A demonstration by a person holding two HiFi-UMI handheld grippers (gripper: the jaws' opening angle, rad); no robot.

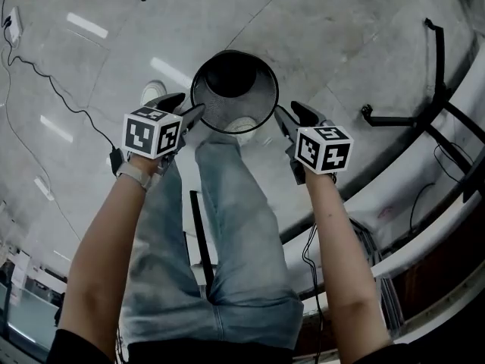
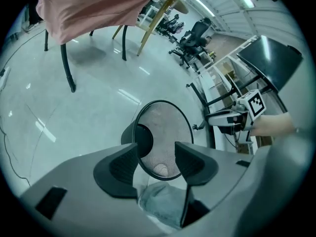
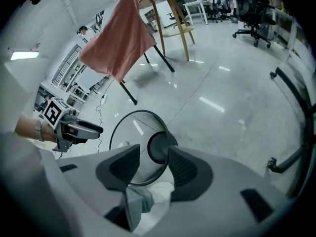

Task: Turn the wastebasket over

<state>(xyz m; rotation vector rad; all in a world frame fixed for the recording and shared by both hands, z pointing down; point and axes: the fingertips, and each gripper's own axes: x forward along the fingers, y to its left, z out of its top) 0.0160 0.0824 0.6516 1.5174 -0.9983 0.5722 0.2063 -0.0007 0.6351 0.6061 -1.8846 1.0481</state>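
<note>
A black wire-mesh wastebasket [image 1: 234, 91] stands on the pale floor just ahead of the person's feet, mouth up, its dark solid base showing inside. My left gripper [image 1: 189, 106] sits at the left side of the rim, my right gripper [image 1: 286, 111] at the right side. In the left gripper view the wastebasket [image 2: 163, 132] has its rim running between the wide-apart jaws of the left gripper [image 2: 156, 149], with daylight on both sides. In the right gripper view the wastebasket [image 3: 129, 132] has its rim between the parted jaws of the right gripper [image 3: 154, 152], close to the right pad, not clamped.
The person's jeans legs [image 1: 227, 226] and white shoes [image 1: 154, 91] are right behind the basket. Black metal stand legs [image 1: 424, 112] lie to the right, a cable [image 1: 45, 89] to the left. A pink cloth [image 3: 118, 33] hangs over a table beyond, with office chairs [image 2: 195, 33] further off.
</note>
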